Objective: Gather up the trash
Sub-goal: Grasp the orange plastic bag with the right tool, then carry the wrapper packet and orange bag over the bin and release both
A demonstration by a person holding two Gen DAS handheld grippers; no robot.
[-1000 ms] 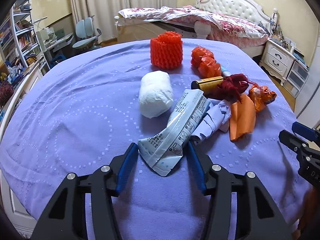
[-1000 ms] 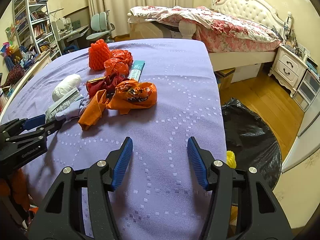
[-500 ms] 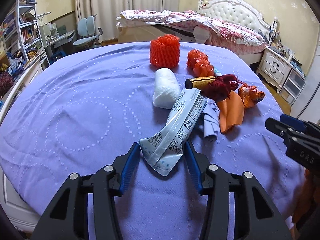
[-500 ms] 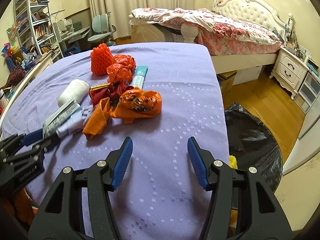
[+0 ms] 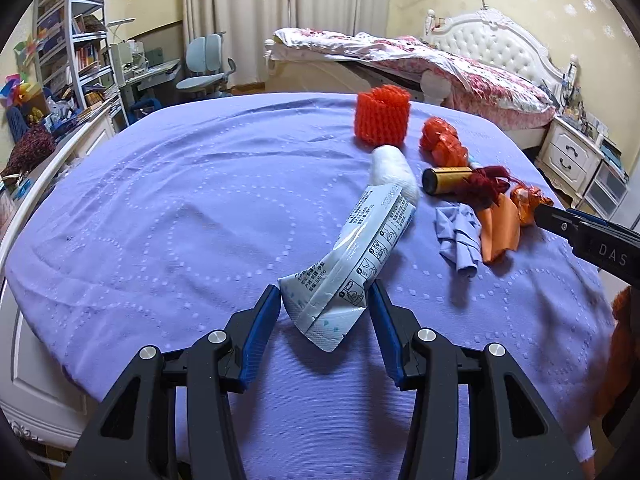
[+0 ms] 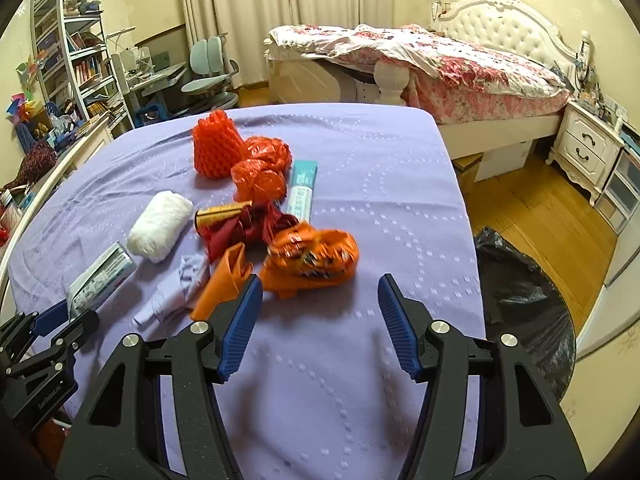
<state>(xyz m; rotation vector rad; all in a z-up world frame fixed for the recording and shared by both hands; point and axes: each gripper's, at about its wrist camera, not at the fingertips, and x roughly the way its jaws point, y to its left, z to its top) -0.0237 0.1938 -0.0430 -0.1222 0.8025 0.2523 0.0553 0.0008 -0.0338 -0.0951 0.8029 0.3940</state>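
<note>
My left gripper (image 5: 324,304) is shut on a white printed wrapper (image 5: 360,248) and holds it lifted off the purple tablecloth (image 5: 180,208); the wrapper also shows in the right wrist view (image 6: 100,276). My right gripper (image 6: 320,300) is open and empty, just in front of a crumpled orange snack bag (image 6: 316,258). Other trash lies in a cluster: a white wad (image 6: 160,226), a red foam net (image 6: 216,148), red plastic balls (image 6: 260,168), a gold tube (image 6: 220,214), dark red wrapping (image 6: 244,232), an orange bag (image 6: 224,280), a lilac cloth scrap (image 6: 180,288), a teal box (image 6: 302,188).
A black trash bag (image 6: 524,300) stands open on the wooden floor right of the table. A bed (image 6: 440,64) is behind the table, a nightstand (image 6: 588,152) at far right, shelves and a desk chair (image 6: 208,68) at the left.
My left gripper closed on the white wrapper and lifted it off the table. My right gripper moved forward toward the orange snack bag, staying open.
</note>
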